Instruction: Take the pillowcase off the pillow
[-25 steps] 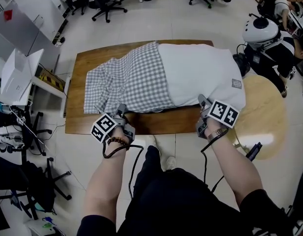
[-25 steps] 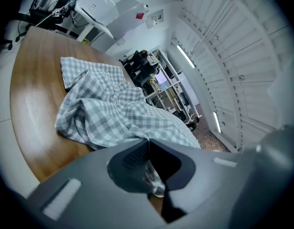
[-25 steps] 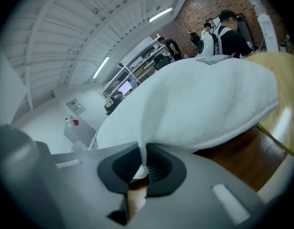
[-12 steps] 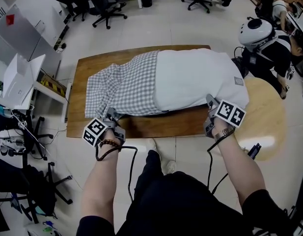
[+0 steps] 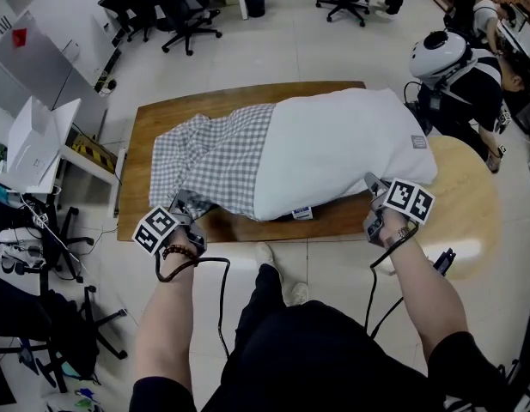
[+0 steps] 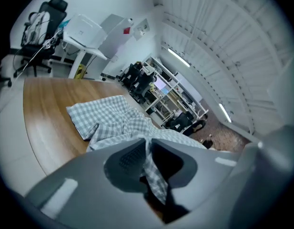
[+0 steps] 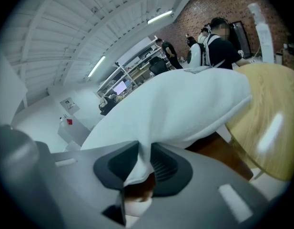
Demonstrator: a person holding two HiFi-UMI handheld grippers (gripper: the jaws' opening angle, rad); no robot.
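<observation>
pillowcase (image 5: 211,157) has slid further left, baring more pillow (image 5: 333,148).

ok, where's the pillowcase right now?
Head view, left side: the checked pillowcase lies on the wooden table, covering the white pillow at its left end.

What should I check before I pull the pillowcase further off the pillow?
1. Left gripper grips the pillowcase: ok. Checked cloth is pinched between its jaws, though they have just been opening a little.
2. Right gripper grips the pillow: ok. White cloth sits between its jaws, but they have just been opening, so the hold may be loosening.
3. Pillowcase is off: not ok. It covers the pillow's left end.
4. Room on the table to the left: ok. Bare wood shows beyond the pillowcase.
5. Pillow is fully on the table: not ok. Its right end hangs past the table's edge.
</observation>
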